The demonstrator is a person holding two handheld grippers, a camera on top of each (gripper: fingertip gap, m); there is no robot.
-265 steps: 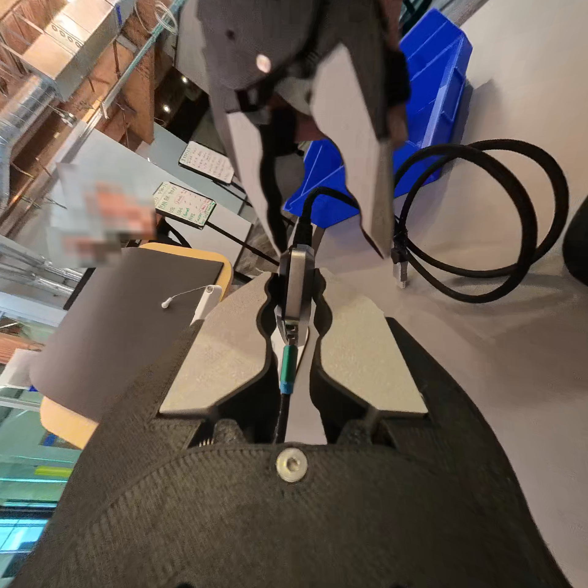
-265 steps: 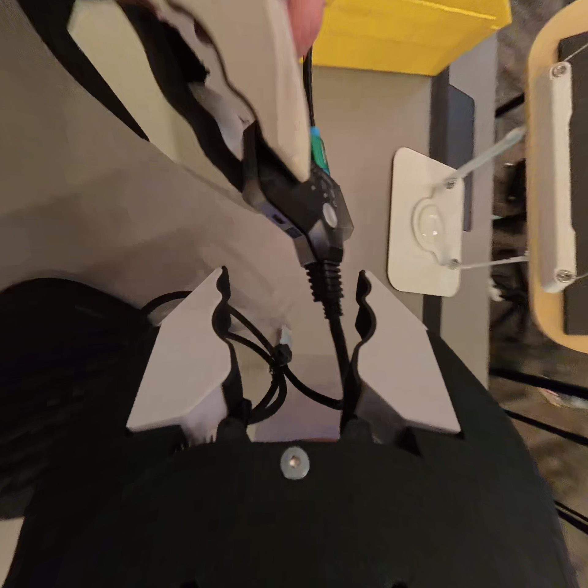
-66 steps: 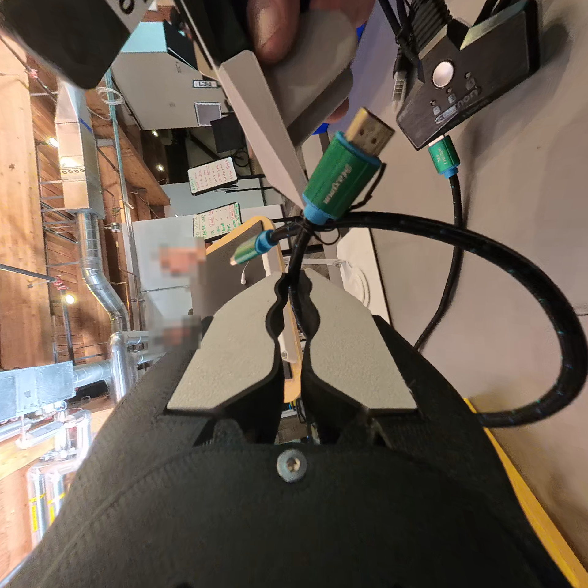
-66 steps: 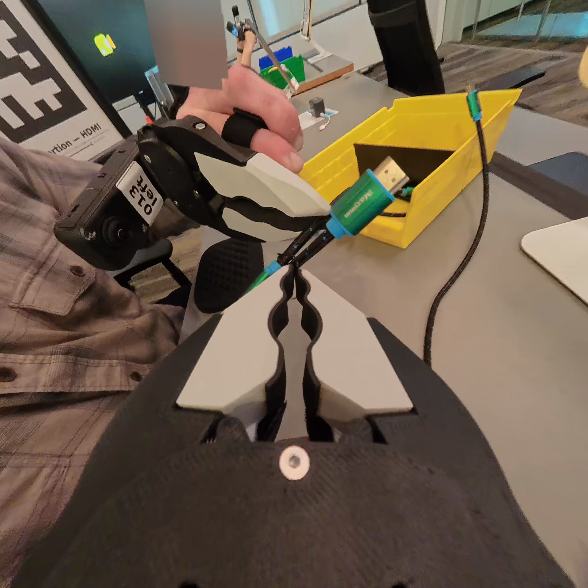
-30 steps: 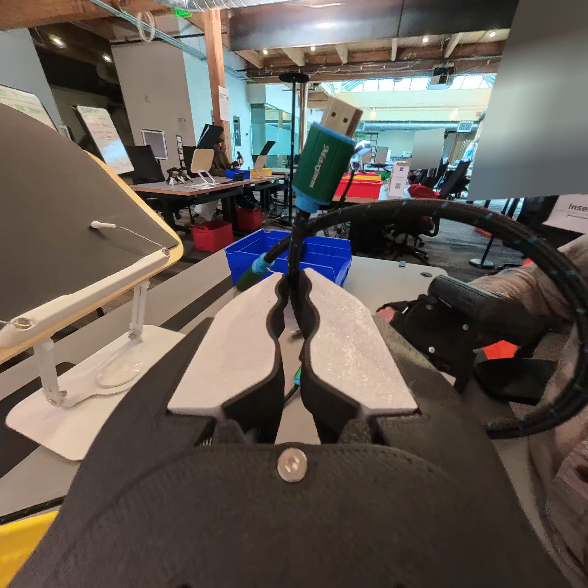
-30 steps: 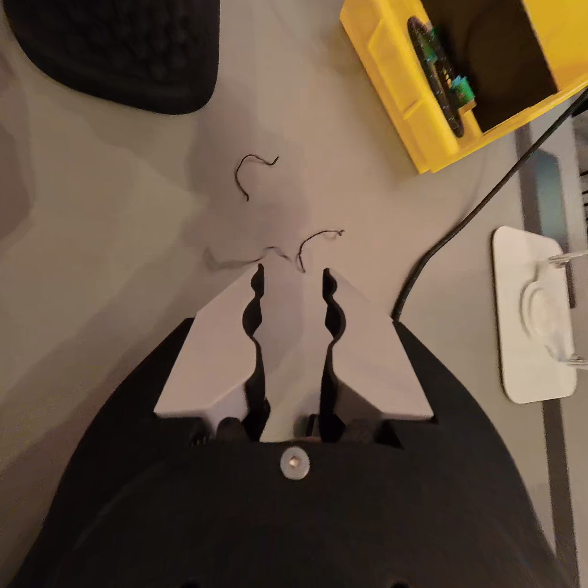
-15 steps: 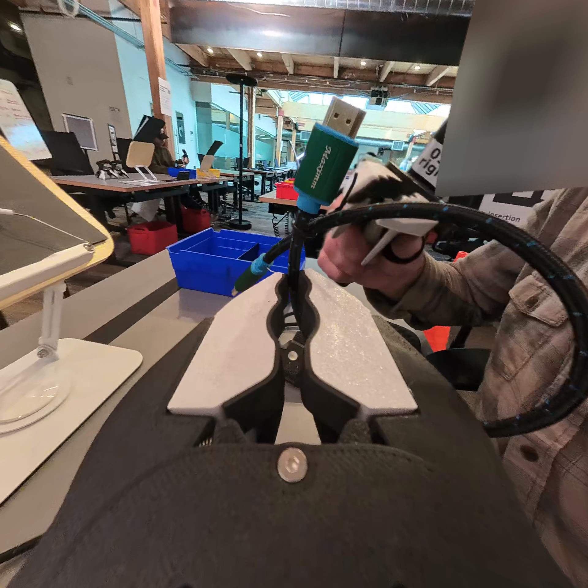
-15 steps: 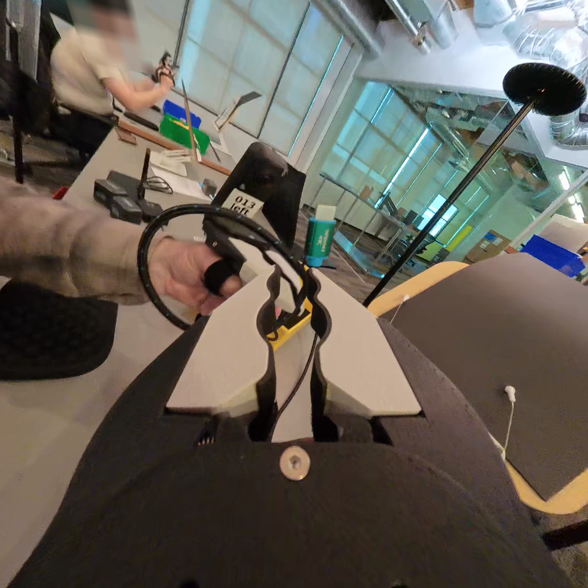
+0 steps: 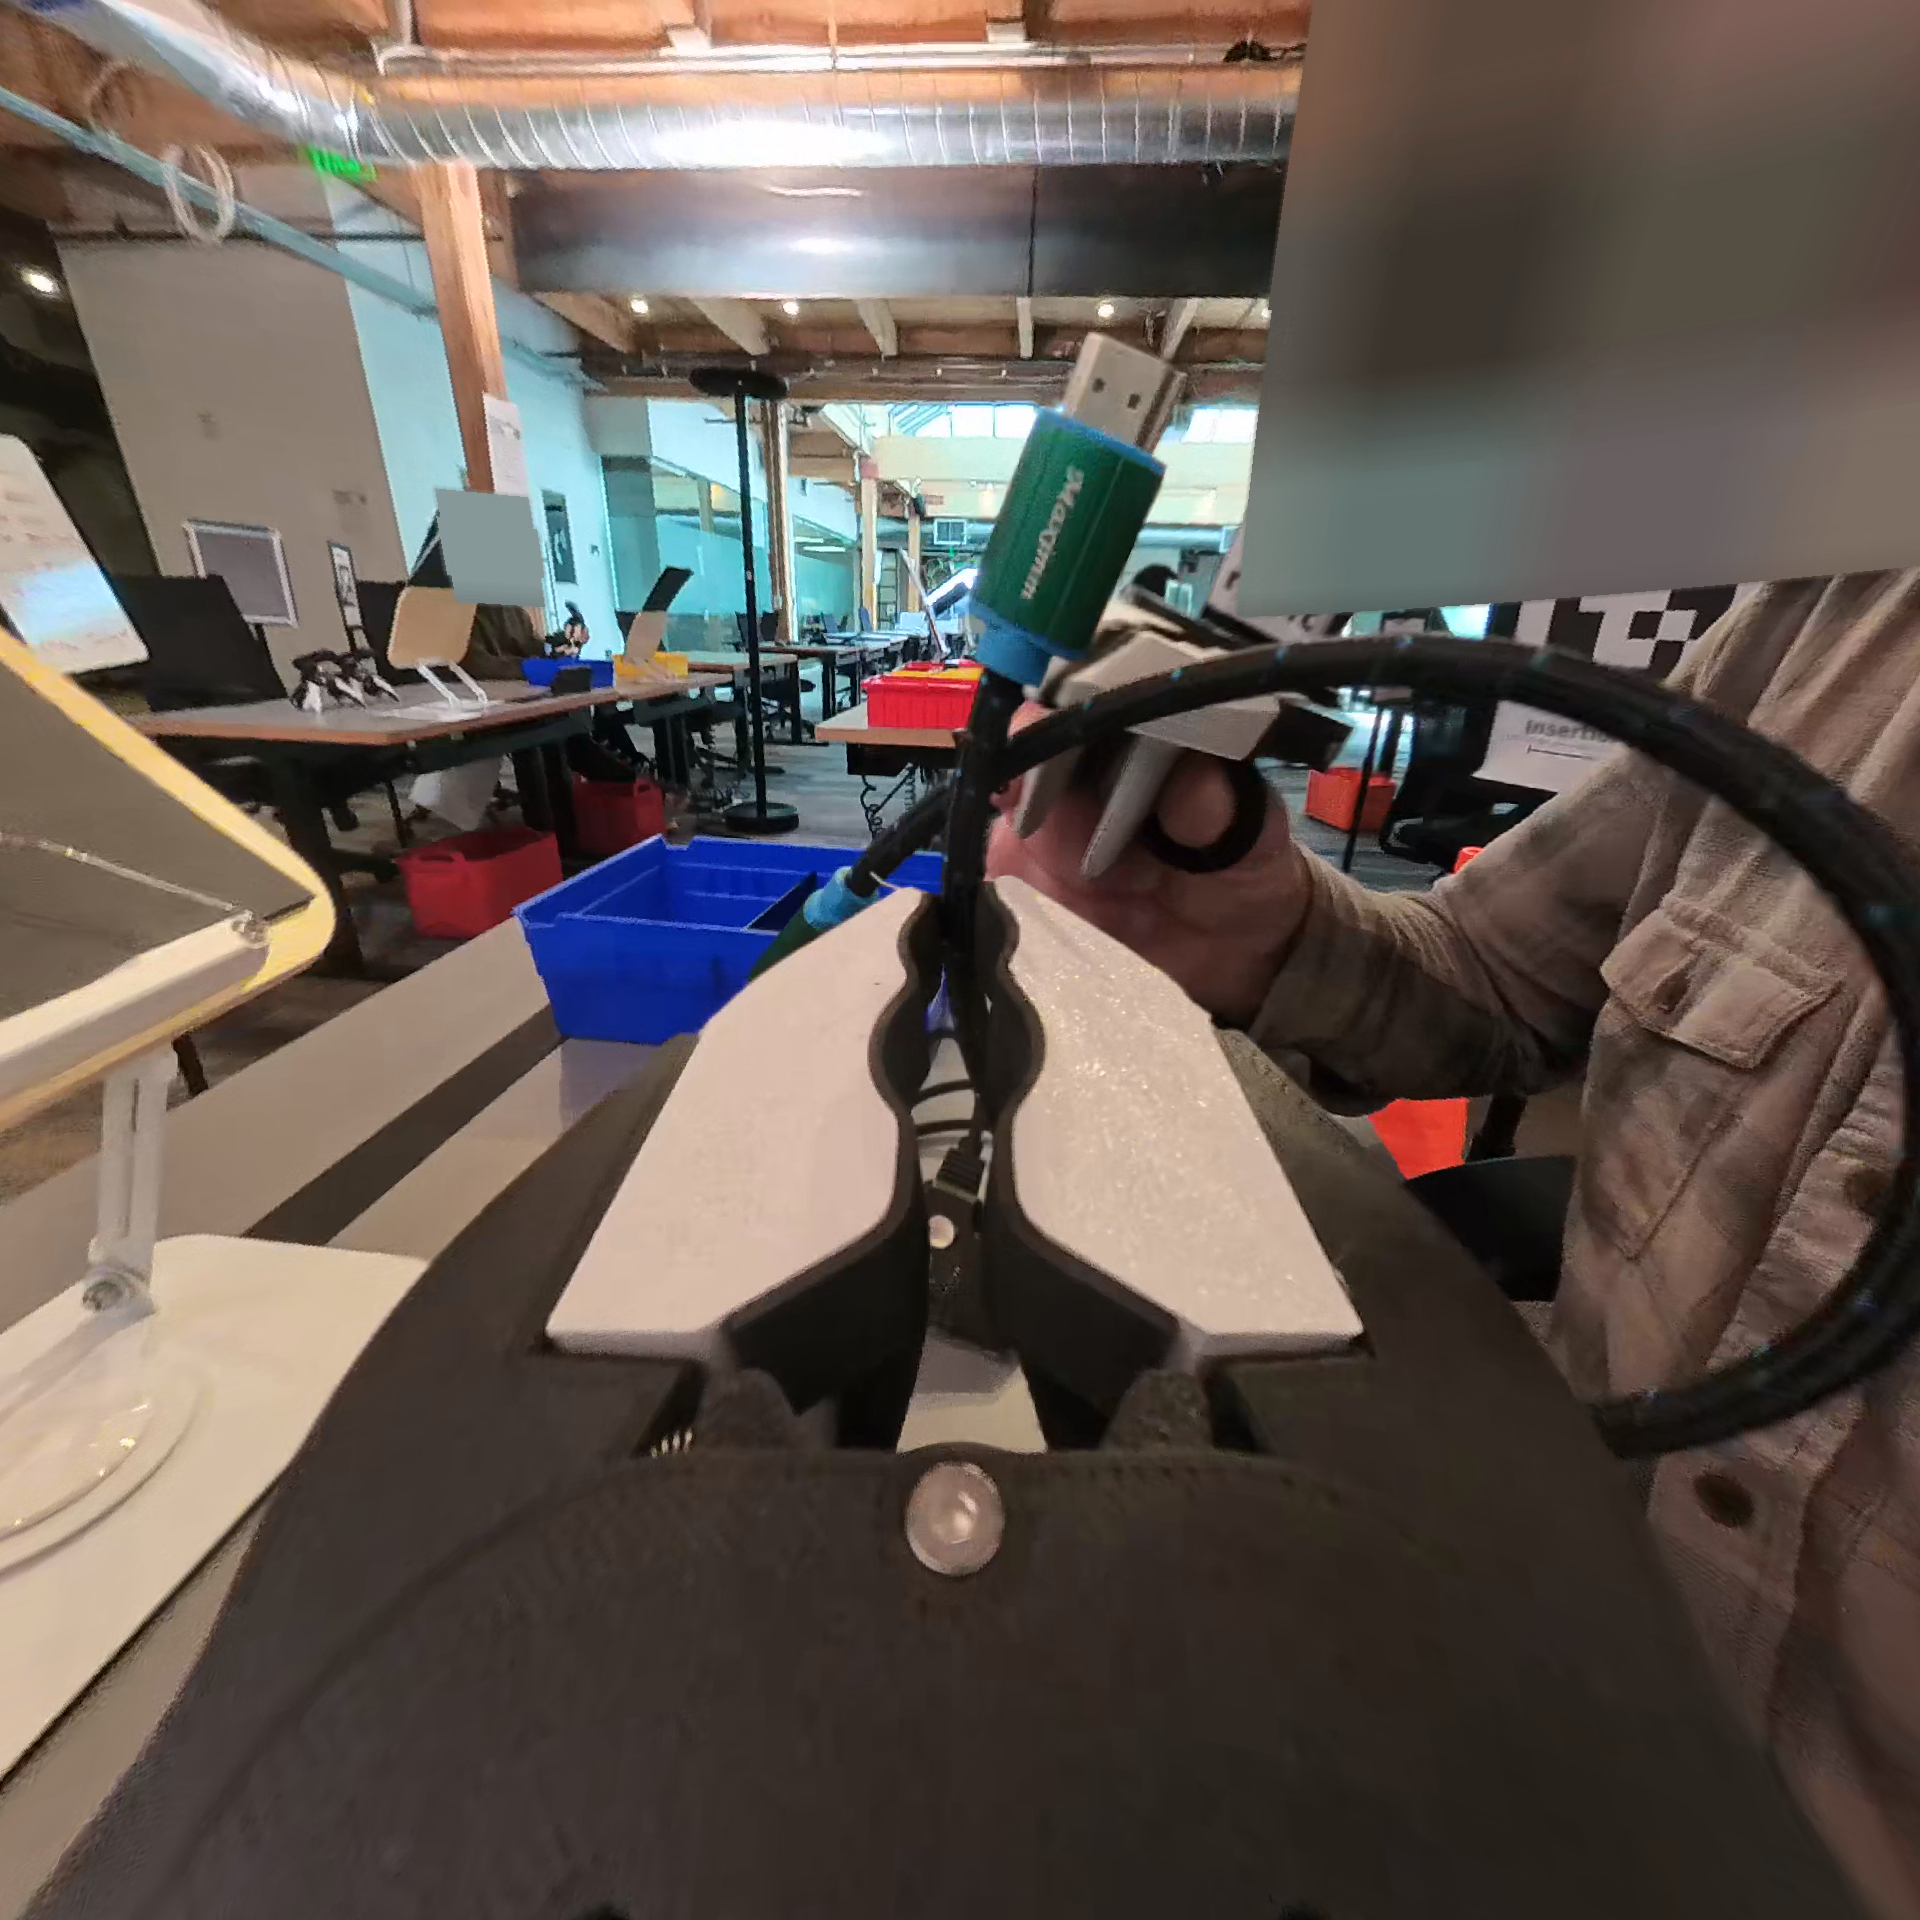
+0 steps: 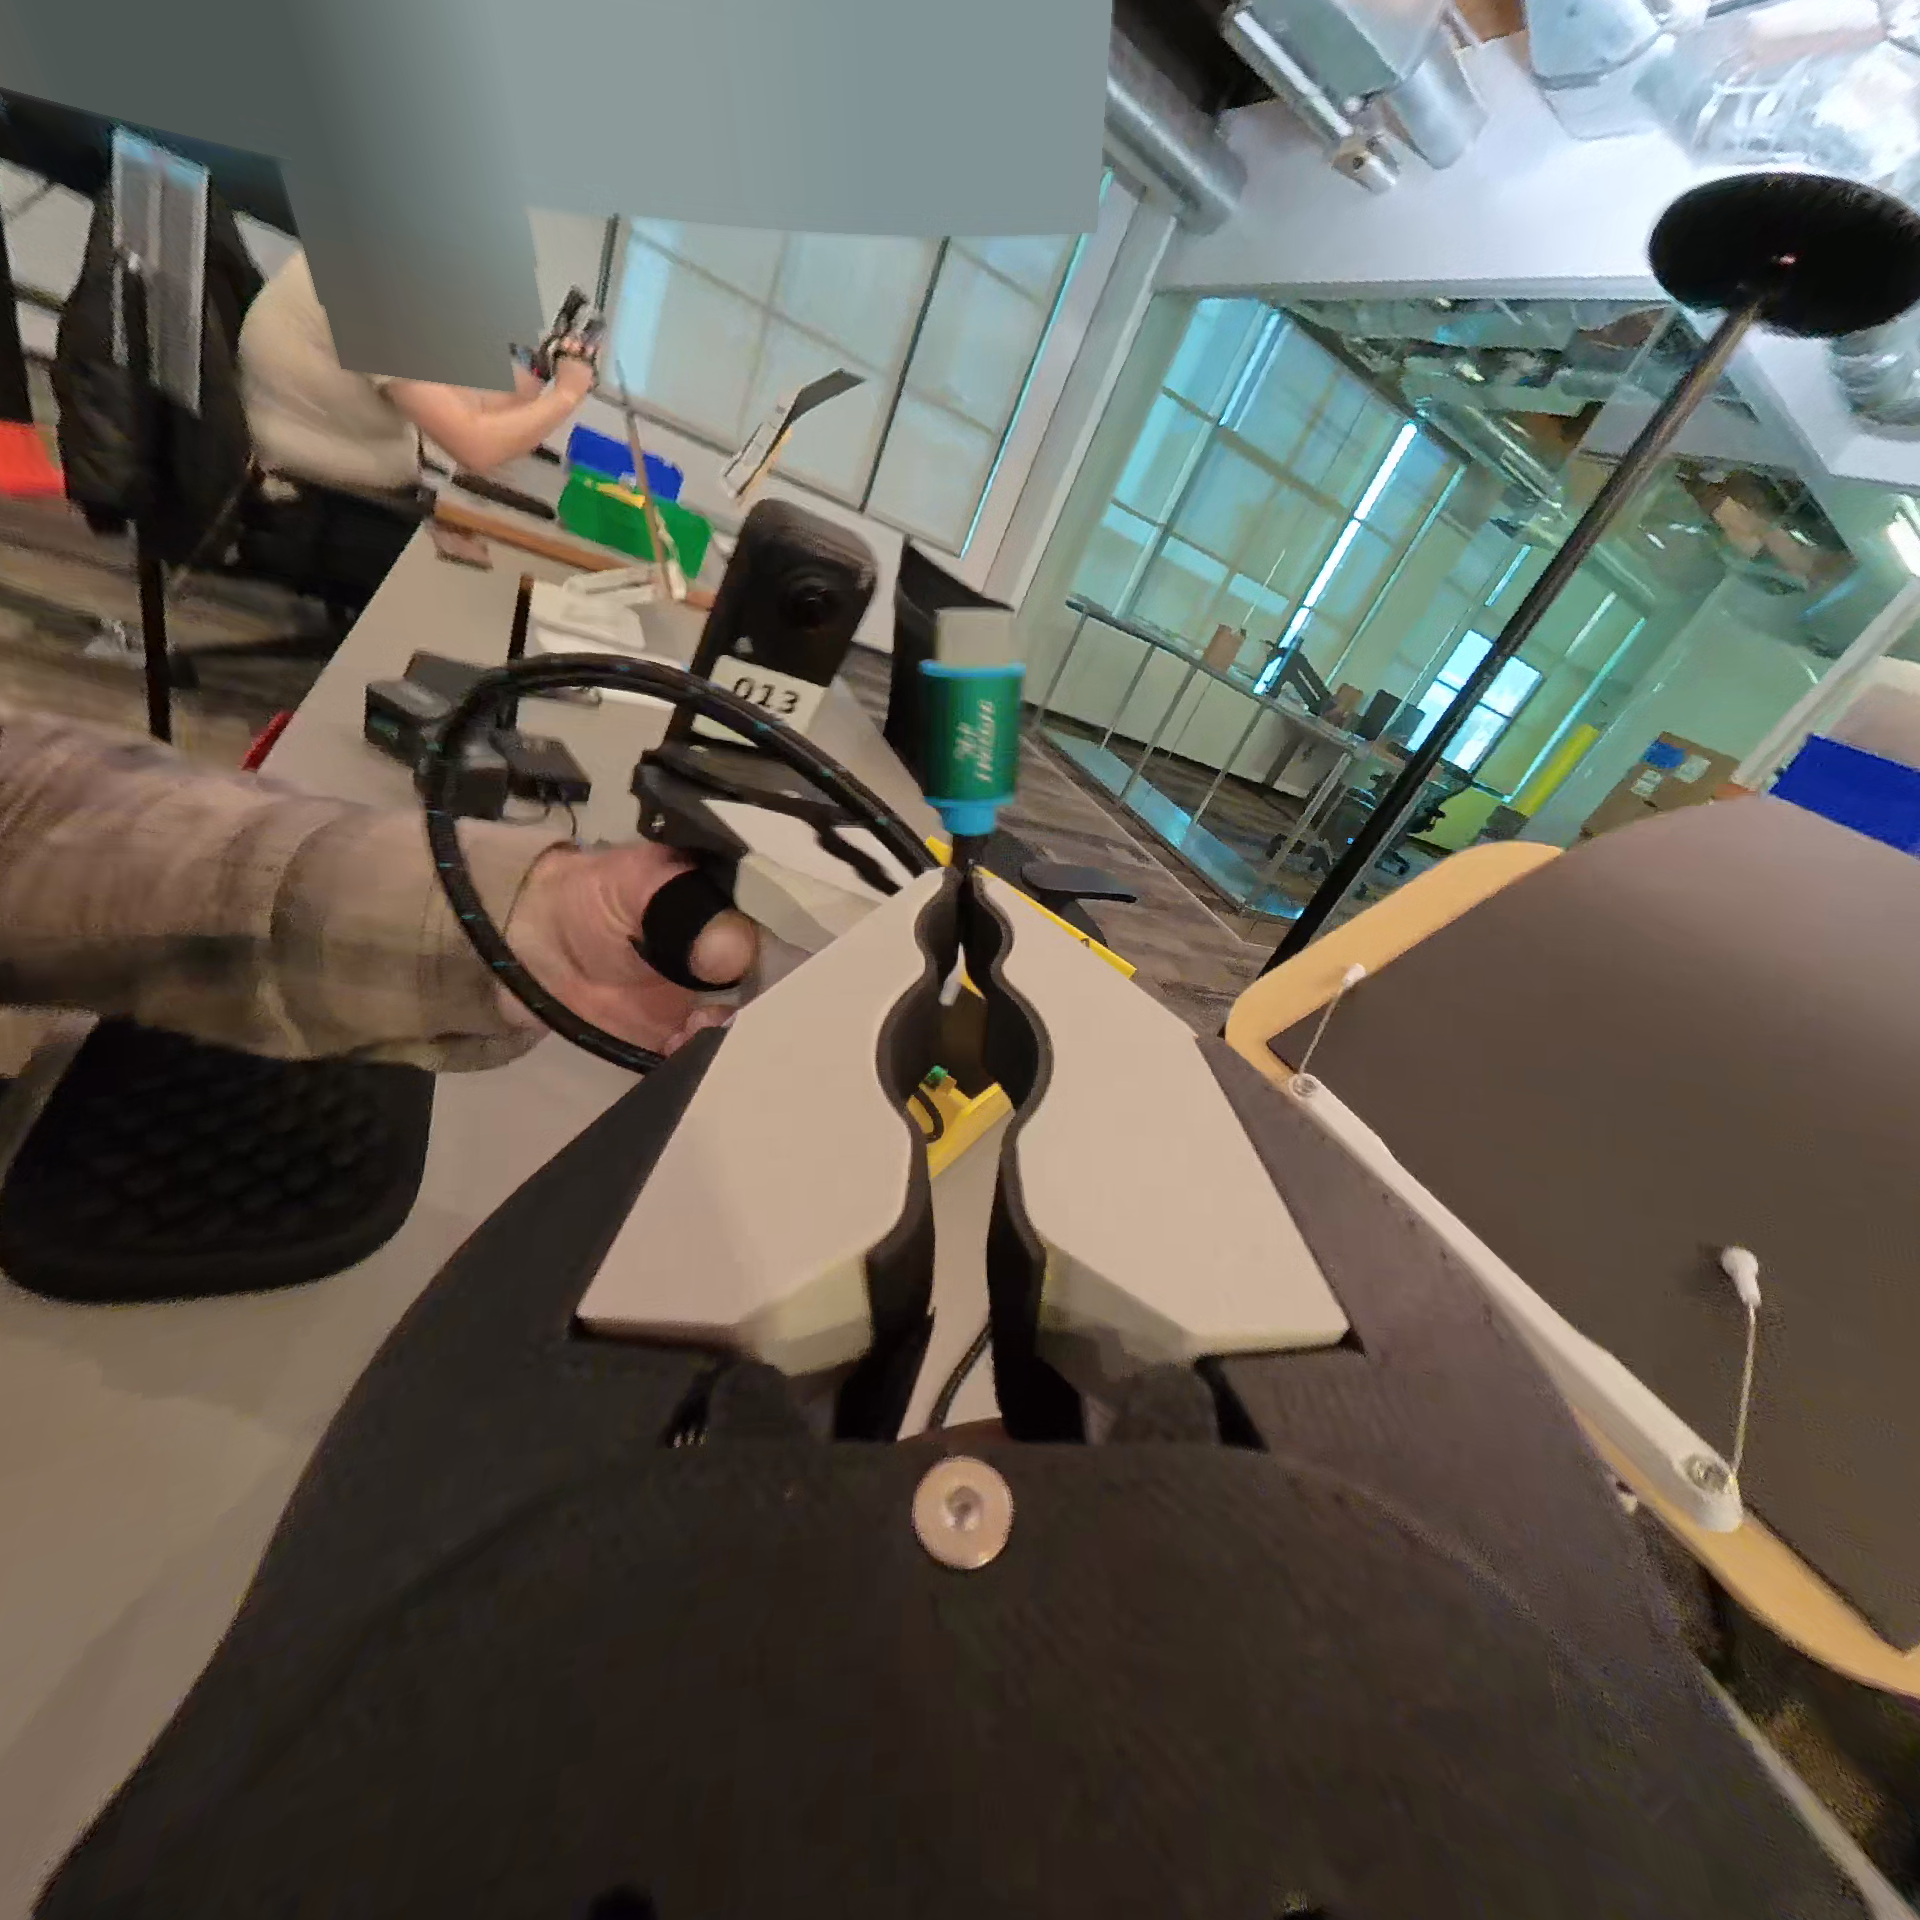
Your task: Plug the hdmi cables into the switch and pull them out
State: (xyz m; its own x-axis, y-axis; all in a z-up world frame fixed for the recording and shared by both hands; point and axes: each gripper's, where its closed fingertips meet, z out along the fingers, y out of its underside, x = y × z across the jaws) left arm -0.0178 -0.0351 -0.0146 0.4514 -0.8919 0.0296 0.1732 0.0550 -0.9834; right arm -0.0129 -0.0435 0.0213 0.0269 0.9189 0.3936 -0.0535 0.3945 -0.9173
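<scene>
My left gripper (image 9: 956, 904) is shut on a black braided HDMI cable (image 9: 1766, 790). The cable's green plug (image 9: 1070, 540) stands upright just above the tips, and the rest curls in a loop to the right. A second green plug (image 9: 821, 914) pokes out behind the left finger. The black switch (image 9: 940, 1236) shows through the jaw gap, on the table below. My right gripper (image 10: 961, 883) is closed to a narrow slit with its tips right under the same plug (image 10: 971, 727). I cannot tell if it pinches the cable. The left gripper (image 10: 894, 868) meets it there.
A blue bin (image 9: 675, 935) stands behind on the grey table. A white stand (image 9: 135, 1247) carries a tan-edged dark board (image 10: 1610, 1039). A yellow bin (image 10: 961, 1117) shows through the right jaws. A black mesh pad (image 10: 208, 1153) lies at the left, near the person's sleeve (image 10: 208, 883). Both grippers' tips are close together, under 4 cm apart.
The right gripper rose from above the table, turned toward the left gripper, and its jaws narrowed under the plug. The left gripper kept its hold, with the plug upright.
</scene>
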